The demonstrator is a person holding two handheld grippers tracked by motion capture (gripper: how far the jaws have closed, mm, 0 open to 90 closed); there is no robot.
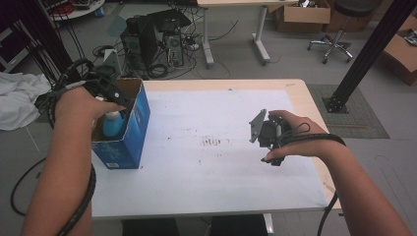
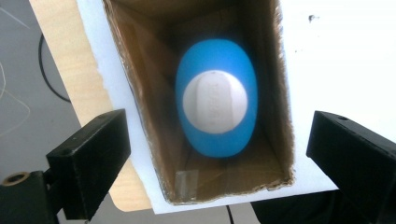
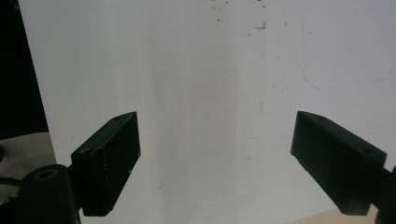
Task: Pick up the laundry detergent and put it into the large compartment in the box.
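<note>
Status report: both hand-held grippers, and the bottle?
Left hand-held gripper open above blue box. Blue bottle upright inside, ungripped. Right hand-held gripper open over white table.

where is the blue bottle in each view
high view: blue bottle stands inside the blue cardboard box at table's left, under the left hand.
left gripper view: centre frame, seen from above, white cap up.
right gripper view: not in it.
Shared landmark: white table mat.

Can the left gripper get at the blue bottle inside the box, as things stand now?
Probably yes. The left gripper hangs over the open top of the box, jaws spread wide, and the blue bottle stands upright below with nothing over it. The box walls sit close to it, though.
</note>
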